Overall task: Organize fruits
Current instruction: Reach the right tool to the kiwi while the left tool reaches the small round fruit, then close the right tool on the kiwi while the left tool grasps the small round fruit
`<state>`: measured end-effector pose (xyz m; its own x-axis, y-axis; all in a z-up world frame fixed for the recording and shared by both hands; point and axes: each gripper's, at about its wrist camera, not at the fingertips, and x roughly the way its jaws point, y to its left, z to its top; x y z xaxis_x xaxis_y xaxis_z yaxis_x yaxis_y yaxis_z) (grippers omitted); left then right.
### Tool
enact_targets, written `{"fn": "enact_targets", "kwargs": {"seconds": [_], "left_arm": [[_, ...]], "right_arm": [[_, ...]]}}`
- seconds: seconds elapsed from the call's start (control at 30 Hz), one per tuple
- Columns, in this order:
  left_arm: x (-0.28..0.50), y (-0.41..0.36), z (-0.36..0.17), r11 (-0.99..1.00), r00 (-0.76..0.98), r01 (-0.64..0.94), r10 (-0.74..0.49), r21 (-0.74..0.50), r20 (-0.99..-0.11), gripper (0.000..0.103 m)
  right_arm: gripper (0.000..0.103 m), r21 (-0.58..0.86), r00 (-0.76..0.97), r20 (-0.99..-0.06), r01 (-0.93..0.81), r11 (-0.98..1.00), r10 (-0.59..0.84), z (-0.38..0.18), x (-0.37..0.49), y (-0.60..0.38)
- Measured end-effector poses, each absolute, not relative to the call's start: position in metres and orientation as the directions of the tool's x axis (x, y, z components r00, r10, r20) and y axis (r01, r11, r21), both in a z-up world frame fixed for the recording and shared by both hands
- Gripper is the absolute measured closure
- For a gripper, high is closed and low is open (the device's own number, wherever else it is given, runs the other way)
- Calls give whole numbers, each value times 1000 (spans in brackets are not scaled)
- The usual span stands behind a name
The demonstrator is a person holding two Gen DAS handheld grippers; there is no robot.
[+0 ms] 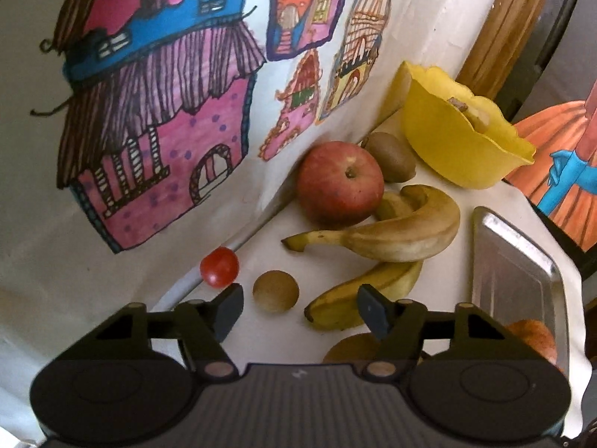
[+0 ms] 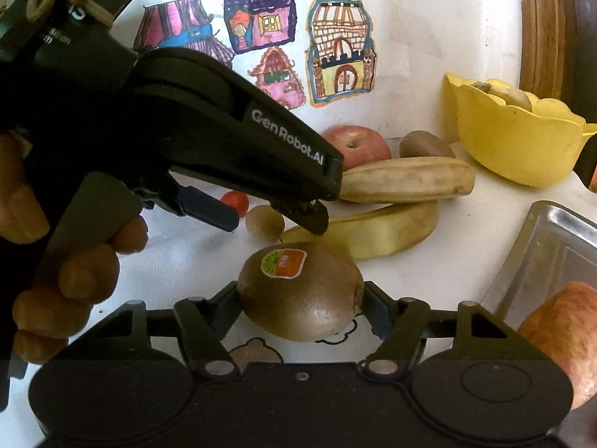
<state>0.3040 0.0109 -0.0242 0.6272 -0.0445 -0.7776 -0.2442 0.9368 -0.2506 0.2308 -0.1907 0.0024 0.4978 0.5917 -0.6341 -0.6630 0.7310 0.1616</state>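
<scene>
While the right claw (image 2: pixel 300 311) clamps the stickered kiwi (image 2: pixel 298 291) just above the desk (image 2: pixel 466 246)
Its rounded skin could slip free short of the tray (image 2: pixel 552 250) at the desk's right edge; the left claw (image 1: pixel 298 310) hangs apart beside it

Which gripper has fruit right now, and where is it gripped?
The right gripper clamps the stickered kiwi across its sides. The left gripper is open and holds nothing.

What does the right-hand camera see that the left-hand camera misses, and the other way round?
Only the right wrist view shows the stickered kiwi gripped in the right gripper, plus the person's hand. Only the left wrist view shows the left gripper from behind, open and empty. Both show the bananas, red apple, cherry tomato, yellow bowl and metal tray.
</scene>
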Motion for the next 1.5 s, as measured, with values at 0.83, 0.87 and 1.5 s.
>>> {"fn": "enact_targets", "kwargs": {"seconds": [0.83, 0.87, 1.5], "left_arm": [[270, 42, -34, 887, 649, -260, -133, -382, -749, 47], [269, 43, -34, 889, 651, -249, -139, -383, -746, 47], [271, 22, -37, 964, 667, -118, -102, -240, -738, 67]], "right_arm": [[35, 184, 490, -619, -670, 719, 614, 2, 234, -195], [35, 185, 492, -618, -667, 722, 613, 2, 234, -196], [35, 205, 506, -633, -621, 757, 586, 6, 213, -211]]}}
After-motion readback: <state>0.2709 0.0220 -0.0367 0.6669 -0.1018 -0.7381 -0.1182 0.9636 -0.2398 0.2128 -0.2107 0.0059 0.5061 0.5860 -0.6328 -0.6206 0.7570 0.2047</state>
